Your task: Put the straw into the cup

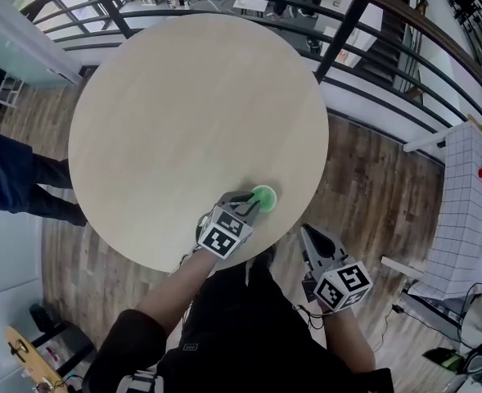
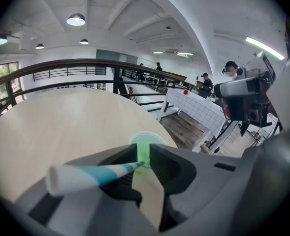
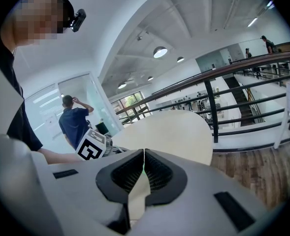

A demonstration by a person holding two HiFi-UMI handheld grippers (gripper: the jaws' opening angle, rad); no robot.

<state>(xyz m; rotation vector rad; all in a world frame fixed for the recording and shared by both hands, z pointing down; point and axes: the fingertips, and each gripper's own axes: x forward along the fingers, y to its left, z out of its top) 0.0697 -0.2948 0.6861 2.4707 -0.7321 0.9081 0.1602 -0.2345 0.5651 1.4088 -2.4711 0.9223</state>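
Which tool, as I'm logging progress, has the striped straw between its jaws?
The left tool: the blue-and-white straw lies between its parted jaws, tip toward the green cup. The right tool has its jaws together, empty.

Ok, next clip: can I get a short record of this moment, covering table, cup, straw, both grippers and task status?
table: round, pale top
cup: green, upright, near the table's near edge
straw: white and teal stripes, lying between the jaws of the left gripper, far tip at the cup's mouth
left gripper: jaws apart, right at the cup, pads not pressing the straw
right gripper: jaws together, nothing between them, held off the table top
status: straw tip at or in the cup; how deep cannot be told
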